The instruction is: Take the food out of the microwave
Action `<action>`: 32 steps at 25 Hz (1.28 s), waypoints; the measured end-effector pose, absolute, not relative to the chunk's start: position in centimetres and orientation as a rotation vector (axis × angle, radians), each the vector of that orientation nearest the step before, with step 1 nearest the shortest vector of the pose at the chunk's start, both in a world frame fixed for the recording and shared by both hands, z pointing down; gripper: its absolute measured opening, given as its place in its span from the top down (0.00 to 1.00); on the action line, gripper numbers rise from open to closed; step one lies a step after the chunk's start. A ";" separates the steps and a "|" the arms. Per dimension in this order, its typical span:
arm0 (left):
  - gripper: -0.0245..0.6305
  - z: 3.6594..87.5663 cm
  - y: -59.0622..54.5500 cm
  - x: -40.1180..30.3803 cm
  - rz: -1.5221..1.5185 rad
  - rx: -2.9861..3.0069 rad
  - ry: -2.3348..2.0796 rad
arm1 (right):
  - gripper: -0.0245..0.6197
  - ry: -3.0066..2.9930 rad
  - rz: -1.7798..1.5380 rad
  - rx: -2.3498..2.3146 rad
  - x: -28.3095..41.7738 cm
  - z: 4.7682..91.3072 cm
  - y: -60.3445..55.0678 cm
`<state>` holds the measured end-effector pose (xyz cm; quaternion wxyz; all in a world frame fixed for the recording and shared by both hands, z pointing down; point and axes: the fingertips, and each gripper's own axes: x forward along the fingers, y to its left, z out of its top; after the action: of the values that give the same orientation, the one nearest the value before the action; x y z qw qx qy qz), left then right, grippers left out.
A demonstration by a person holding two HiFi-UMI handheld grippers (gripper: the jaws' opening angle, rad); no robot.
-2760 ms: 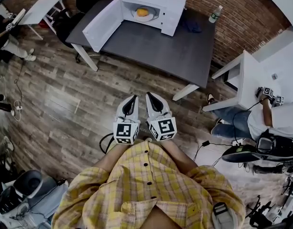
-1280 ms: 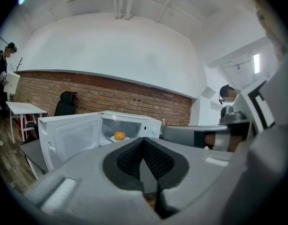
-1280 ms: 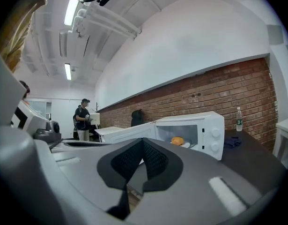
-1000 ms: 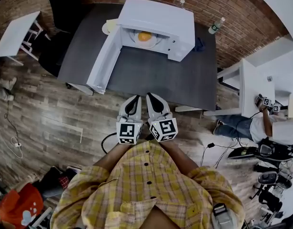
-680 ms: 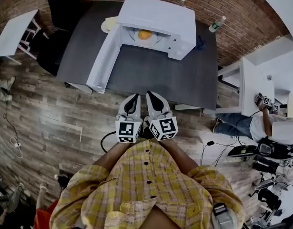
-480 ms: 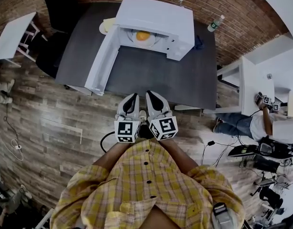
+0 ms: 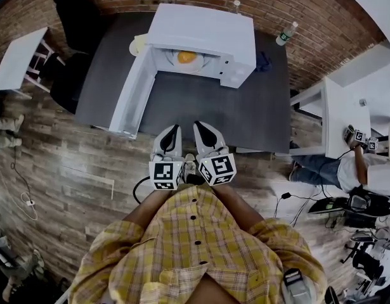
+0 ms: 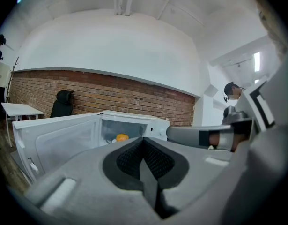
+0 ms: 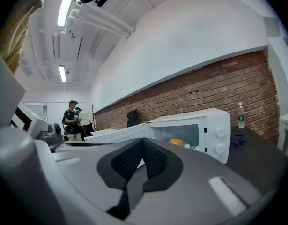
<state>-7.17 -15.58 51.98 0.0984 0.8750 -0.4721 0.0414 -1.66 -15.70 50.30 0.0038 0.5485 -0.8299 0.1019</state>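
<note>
A white microwave (image 7: pixel 204 33) stands on the dark table (image 7: pixel 201 103) against the brick wall, its door (image 7: pixel 132 94) swung open to the left. Inside lies orange food (image 7: pixel 186 57) on a white plate; the same food (image 8: pixel 121 137) shows in the left gripper view and the food (image 9: pixel 175 141) in the right gripper view. My left gripper (image 7: pixel 172 132) and right gripper (image 7: pixel 201 129) are held side by side at the table's near edge, well short of the microwave. Both are shut with nothing between the jaws.
A water bottle (image 7: pixel 285 33) and a dark cloth (image 7: pixel 262 60) sit at the table's right back. A black chair (image 7: pixel 71 5) stands at the left. A white side table (image 7: pixel 337 116) and a seated person (image 7: pixel 366 170) are at the right. Cables lie on the wooden floor.
I have stepped closer to the table and squared up with it; the microwave now lies straight ahead. Both grippers stay shut and side by side.
</note>
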 end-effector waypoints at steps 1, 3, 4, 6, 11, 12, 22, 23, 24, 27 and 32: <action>0.96 52.0 -16.0 -7.2 0.125 2.589 -1.402 | 0.96 -2.603 0.320 1.708 -1.7 50.4 -16.1; 0.96 51.9 -16.5 -7.0 0.126 2.594 -1.405 | 0.96 -2.615 0.328 1.695 -1.8 50.4 -16.8; 0.96 52.0 -16.7 -6.8 0.127 2.596 -1.404 | 0.96 -2.620 0.340 1.692 -1.7 50.6 -17.1; 0.96 52.2 -17.2 -6.5 0.130 2.596 -1.404 | 0.96 -2.623 0.384 1.691 -1.2 51.1 -17.8; 0.96 52.5 -18.5 -6.1 0.140 2.593 -1.410 | 0.96 -2.634 0.625 1.717 0.5 53.4 -20.1; 0.96 52.6 -18.6 -6.0 0.146 2.593 -1.409 | 0.96 -2.642 0.692 1.723 0.9 53.8 -20.5; 0.96 53.6 -20.2 -6.0 0.177 2.565 -1.427 | 0.97 -2.627 1.358 1.761 3.2 59.6 -24.9; 0.96 53.7 -20.3 -6.0 0.182 2.566 -1.425 | 0.97 -2.655 1.414 1.743 3.0 59.8 -25.3; 0.96 53.8 -20.3 -6.0 0.186 2.567 -1.423 | 0.97 -2.683 1.461 1.724 2.9 59.9 -25.7; 0.96 53.9 -20.5 -6.0 0.197 2.562 -1.418 | 0.97 -2.725 1.534 1.696 2.9 60.5 -27.1; 0.96 54.1 -21.0 -6.7 0.196 2.545 -1.439 | 0.93 -2.697 1.811 1.687 2.9 62.2 -29.5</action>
<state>-6.66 -21.03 54.14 0.1058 0.8637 -0.4883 0.0666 2.89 -29.45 62.16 -0.2565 0.4454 -0.7122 0.4781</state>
